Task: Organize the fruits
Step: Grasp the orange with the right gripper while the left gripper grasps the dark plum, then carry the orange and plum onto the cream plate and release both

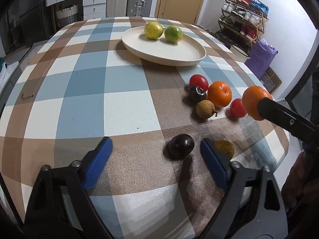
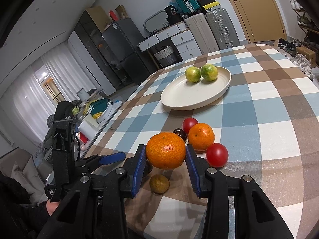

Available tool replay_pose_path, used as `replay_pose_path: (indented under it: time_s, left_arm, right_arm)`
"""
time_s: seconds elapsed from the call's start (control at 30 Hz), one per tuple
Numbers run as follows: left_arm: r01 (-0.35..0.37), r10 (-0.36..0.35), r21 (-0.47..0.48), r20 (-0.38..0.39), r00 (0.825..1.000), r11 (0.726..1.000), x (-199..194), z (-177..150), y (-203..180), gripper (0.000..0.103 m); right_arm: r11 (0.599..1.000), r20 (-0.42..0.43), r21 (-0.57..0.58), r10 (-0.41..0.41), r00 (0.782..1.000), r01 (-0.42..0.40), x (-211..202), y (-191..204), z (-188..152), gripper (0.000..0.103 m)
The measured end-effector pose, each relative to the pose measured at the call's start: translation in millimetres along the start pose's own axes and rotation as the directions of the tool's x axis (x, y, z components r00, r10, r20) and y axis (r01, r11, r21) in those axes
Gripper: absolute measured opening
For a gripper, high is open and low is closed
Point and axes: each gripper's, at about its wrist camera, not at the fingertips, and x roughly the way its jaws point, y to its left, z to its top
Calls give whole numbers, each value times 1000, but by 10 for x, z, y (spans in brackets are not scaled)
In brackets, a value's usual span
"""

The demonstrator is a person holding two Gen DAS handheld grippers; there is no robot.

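Observation:
My right gripper [image 2: 165,155] is shut on an orange [image 2: 165,150] and holds it above the table; it also shows in the left wrist view [image 1: 255,101]. My left gripper [image 1: 156,145] is open, low over the cloth, with a dark plum [image 1: 181,145] between its fingers and not touching them. A cream plate [image 1: 165,49] at the far side holds two yellow-green citrus fruits [image 1: 153,30] [image 1: 173,34]. A second orange [image 1: 219,94], two red fruits [image 1: 198,81] [image 1: 237,108], another dark plum [image 1: 197,93] and a brownish fruit [image 1: 205,109] lie clustered on the table.
A small dull orange fruit [image 2: 159,183] lies below the held orange, beside my left gripper's right finger [image 1: 213,165]. The checked tablecloth [image 1: 89,91] covers a round table. Suitcases, drawers and a shoe rack [image 1: 245,20] stand beyond it.

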Motion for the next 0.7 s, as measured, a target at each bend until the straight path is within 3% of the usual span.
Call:
replay_pose_path:
  time_s: [0.2,0.47,0.57,0.7]
  left_arm:
    - [-2,2,34,2,1000,999,7,-2,-43,73]
    - [85,-84,64,-12,996,994,0,-9,-128,30]
    - [97,-96,72,-16,995,993,-2,-14,-164,23]
    - [109,-108,68,-22,994,992,-4,-4,-159,23]
  right_arm:
    - [1000,2,19,4,1000,-4,-3,-50,-19,40]
    - [1000,5,26,15,1000,-15,-12,-94,-38,40]
    - [1000,3,27,16,1000,-16,-1,-99,-40,41]
    - [1000,4,25,16,1000,-16,-3,-97,-44,40]
